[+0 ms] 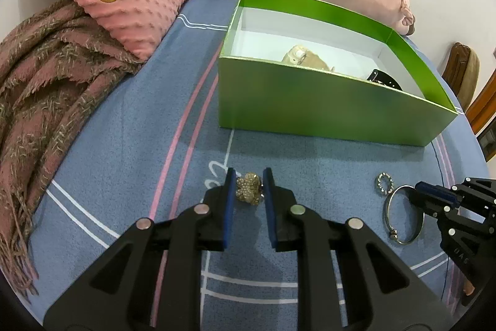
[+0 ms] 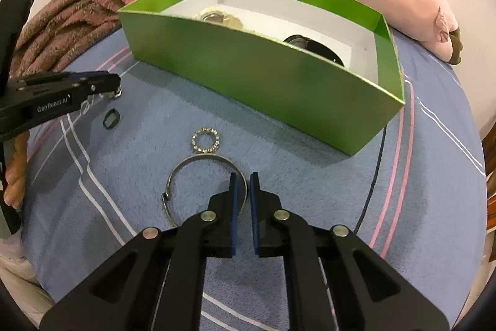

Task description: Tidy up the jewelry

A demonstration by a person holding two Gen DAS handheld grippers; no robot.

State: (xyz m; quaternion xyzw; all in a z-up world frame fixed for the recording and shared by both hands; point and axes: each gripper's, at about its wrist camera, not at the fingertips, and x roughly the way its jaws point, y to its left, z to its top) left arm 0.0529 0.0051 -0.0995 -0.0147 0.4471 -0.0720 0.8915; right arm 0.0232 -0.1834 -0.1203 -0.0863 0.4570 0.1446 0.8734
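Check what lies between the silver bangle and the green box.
The small rhinestone ring lies flat on the blue bedspread, just beyond the silver bangle and short of the green box; clearest in the right wrist view.

Both wrist views look down close, sharing the green box [image 1: 325,110].

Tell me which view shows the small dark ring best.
The right wrist view: the small dark ring lies in plain sight on the blue bedspread, just below the left gripper. The left wrist view does not show it.
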